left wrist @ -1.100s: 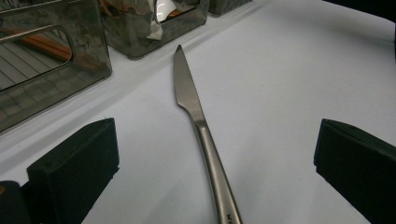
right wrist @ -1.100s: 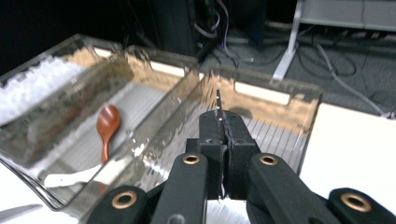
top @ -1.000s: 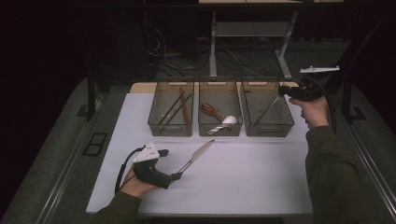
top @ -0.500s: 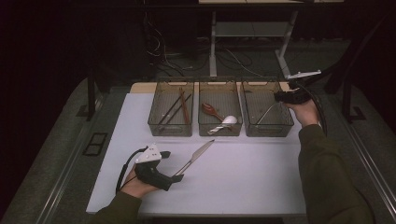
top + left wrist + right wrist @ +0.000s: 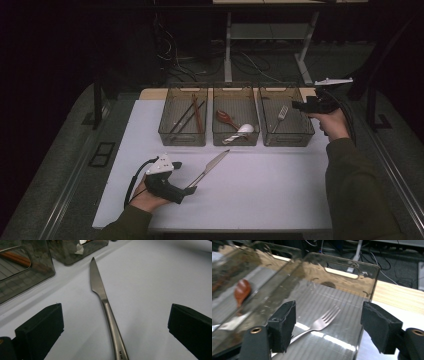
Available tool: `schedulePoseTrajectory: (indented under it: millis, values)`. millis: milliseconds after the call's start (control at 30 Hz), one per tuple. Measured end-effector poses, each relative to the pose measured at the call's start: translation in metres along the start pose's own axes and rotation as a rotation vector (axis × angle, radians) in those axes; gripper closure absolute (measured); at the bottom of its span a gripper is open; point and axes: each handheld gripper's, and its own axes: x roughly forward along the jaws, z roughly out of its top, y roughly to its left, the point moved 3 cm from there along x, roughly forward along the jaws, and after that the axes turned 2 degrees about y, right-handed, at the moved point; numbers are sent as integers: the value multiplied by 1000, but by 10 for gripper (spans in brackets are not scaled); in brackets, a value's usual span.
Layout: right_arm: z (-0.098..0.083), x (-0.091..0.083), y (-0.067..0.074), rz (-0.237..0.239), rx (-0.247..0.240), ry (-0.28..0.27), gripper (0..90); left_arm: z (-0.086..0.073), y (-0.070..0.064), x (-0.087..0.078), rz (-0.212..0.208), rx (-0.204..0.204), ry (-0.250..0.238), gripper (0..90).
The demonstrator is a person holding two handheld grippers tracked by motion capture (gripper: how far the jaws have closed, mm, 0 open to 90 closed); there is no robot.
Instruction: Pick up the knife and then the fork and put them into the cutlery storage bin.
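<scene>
While my right gripper (image 5: pixel 298 105) is hovering at the right-hand bin (image 5: pixel 306 134) of the three smoky plastic bins, its jaws have just been opening and are now standing spread with nothing pressed between them. Through the right gripper view I am looking down on the fork (image 5: pixel 318 325), which is lying flat on the bin floor, tines pointing toward the far wall, below and between the two pads without touching either.

My left gripper (image 5: pixel 189 190) is resting low on the white table mat (image 5: pixel 260 200), near its front edge. Its jaws are gaping wide on either side of the table knife (image 5: pixel 105 305), and I am seeing clear mat between each pad and the handle. The knife is lying flat on the mat, blade tip aiming toward the middle bin (image 5: pixel 220 136) and stopping just short of it.

That middle bin is holding a reddish wooden spoon (image 5: pixel 226 118) and a white spoon (image 5: pixel 240 131); the left bin (image 5: pixel 167 131) is holding chopsticks (image 5: pixel 192 116).
</scene>
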Motion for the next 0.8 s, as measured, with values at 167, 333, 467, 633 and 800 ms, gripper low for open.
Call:
schedulePoseTrajectory:
  millis: [167, 333, 467, 633, 800]
  values:
    - [-4, -18, 16, 38, -18, -55, 229, 0, 1, 1, 26, -4, 24, 0]
    - [-12, -34, 35, 42, -50, -89, 176, 2, 1, 0, 54, -6, 42, 27]
    - [-24, -48, 52, 60, -63, -115, 153, 4, 1, 1, 72, 4, 71, 93]
    - [-45, -63, 73, 84, -88, -149, 152, 8, 1, 2, 80, 6, 88, 156]
    - [-70, -70, 87, 122, -96, -157, 152, 11, 3, 4, 83, -11, 98, 228]
